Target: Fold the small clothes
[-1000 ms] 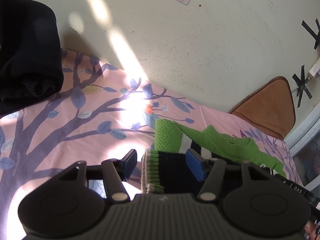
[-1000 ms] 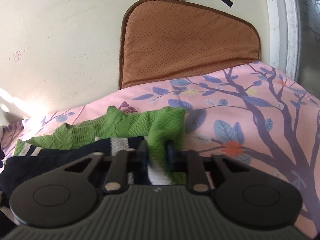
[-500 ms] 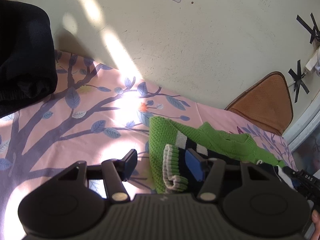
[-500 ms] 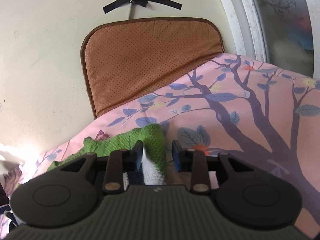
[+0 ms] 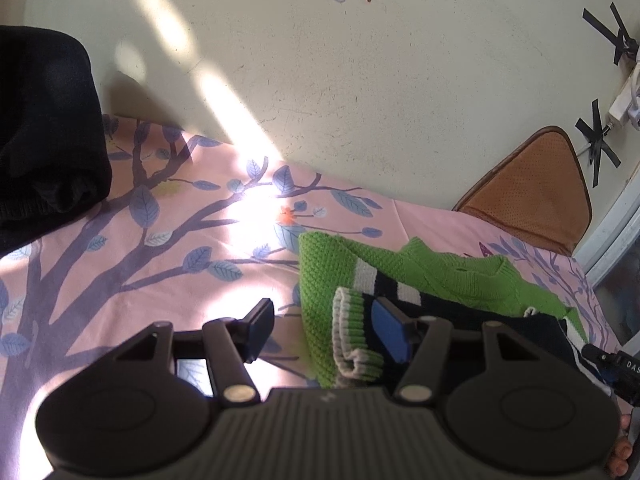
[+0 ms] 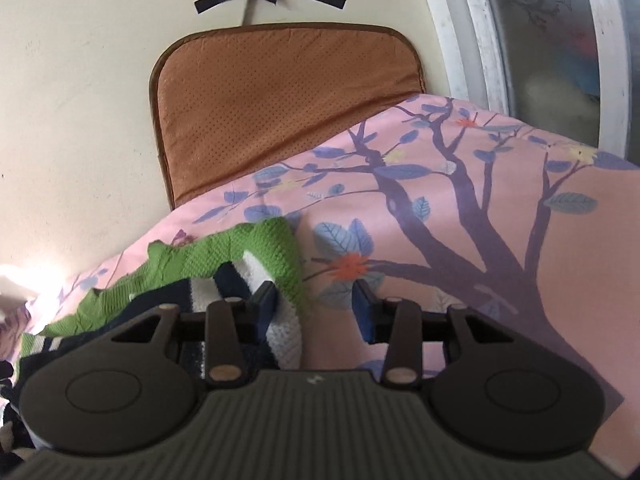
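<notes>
A small knitted sweater (image 5: 432, 276) in green, navy and white lies on the pink tree-print sheet (image 5: 160, 248). Its left sleeve is folded inward, with the striped cuff (image 5: 352, 340) lying on the navy body. My left gripper (image 5: 324, 332) hovers open over that cuff and sleeve edge, pressing nothing. In the right wrist view the sweater's other green sleeve (image 6: 276, 248) runs down between the fingers of my right gripper (image 6: 316, 310). Those jaws are opening, and the knit lies near the left pad without being pinched.
A black garment (image 5: 44, 132) is heaped at the sheet's far left. A brown cushion (image 6: 280, 108) leans on the cream wall (image 5: 360, 100) behind the sweater. A white window frame (image 6: 472, 40) stands at the right. Bare sheet (image 6: 500, 260) spreads right of the sweater.
My right gripper was shut on the green sleeve; its jaws have parted and let the sleeve drop onto the sweater, and its view has swung right. The left gripper stays open and still.
</notes>
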The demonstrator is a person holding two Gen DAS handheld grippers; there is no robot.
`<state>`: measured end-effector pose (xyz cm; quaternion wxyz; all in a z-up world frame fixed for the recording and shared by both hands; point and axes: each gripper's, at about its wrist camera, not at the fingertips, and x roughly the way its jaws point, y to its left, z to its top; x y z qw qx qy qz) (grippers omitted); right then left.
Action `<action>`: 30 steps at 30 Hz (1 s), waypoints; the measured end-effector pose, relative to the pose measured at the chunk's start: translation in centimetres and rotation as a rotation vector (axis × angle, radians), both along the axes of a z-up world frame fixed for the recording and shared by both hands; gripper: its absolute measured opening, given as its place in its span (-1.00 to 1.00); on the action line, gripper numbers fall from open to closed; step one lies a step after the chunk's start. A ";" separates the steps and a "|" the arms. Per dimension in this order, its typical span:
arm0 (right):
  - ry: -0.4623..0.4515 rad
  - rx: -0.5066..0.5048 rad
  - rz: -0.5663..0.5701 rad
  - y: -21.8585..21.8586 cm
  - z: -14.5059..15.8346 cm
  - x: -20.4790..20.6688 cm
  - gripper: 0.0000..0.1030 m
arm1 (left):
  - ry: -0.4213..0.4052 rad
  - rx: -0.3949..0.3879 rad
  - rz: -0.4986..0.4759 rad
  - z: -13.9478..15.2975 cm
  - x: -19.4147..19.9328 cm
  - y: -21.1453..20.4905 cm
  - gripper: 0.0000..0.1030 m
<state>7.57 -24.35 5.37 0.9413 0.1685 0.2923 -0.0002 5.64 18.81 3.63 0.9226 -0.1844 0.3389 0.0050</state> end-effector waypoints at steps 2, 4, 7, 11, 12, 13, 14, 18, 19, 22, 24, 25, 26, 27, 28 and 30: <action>0.004 0.006 0.007 -0.1 -0.1 0.1 -0.11 | -0.011 -0.001 -0.014 0.6 -0.5 0.1 0.07; 0.003 0.010 0.017 0.0 0.0 0.2 -0.10 | -0.023 0.023 -0.040 1.2 -1.4 -0.4 0.07; -0.004 0.029 0.033 -0.2 0.0 0.1 -0.10 | -0.023 0.090 -0.048 1.4 -3.8 -1.6 0.10; -0.012 0.051 0.053 -0.3 0.0 -0.2 -0.09 | 0.022 0.222 -0.081 0.1 -5.9 -4.3 0.10; -0.017 0.054 0.057 -0.3 0.1 -0.2 -0.09 | 0.032 0.255 -0.083 -0.4 -6.1 -5.0 0.10; -0.020 0.055 0.059 -0.3 0.1 -0.3 -0.08 | 0.035 0.267 -0.085 -0.7 -6.1 -5.5 0.10; -0.024 0.054 0.061 -0.2 0.1 -0.4 -0.07 | 0.029 0.274 -0.088 -0.8 -6.0 -6.0 0.10; -0.034 0.036 0.069 0.0 0.2 -0.6 -0.07 | 0.043 0.341 -0.045 -1.5 -5.2 -7.3 0.06; -0.037 0.032 0.071 0.1 0.2 -0.7 -0.07 | 0.035 0.334 -0.039 -1.4 -5.3 -7.4 0.01; -0.043 0.031 0.072 0.1 0.3 -0.8 -0.07 | 0.042 0.341 -0.018 -1.5 -5.6 -7.5 -0.26; -0.043 0.036 0.072 0.0 0.3 -0.8 -0.07 | 0.047 0.327 0.034 -1.5 -5.8 -6.8 -0.32; -0.045 0.038 0.073 -0.1 0.2 -0.8 -0.07 | 0.050 0.308 0.056 -1.5 -5.9 -6.4 -0.31; -0.046 0.039 0.073 -0.2 0.2 -0.9 -0.07 | 0.051 0.300 0.079 -1.5 -6.0 -6.1 -0.31; -0.048 0.041 0.074 -0.2 0.2 -0.9 -0.07 | 0.050 0.307 0.098 -1.5 -6.1 -6.1 -0.31; -0.050 0.044 0.075 -0.2 0.2 -0.9 -0.07 | 0.049 0.322 0.114 -1.5 -6.2 -6.3 -0.31; -0.050 0.047 0.073 -0.2 0.2 -1.0 -0.06 | 0.038 0.345 0.146 -1.4 -6.4 -6.5 -0.31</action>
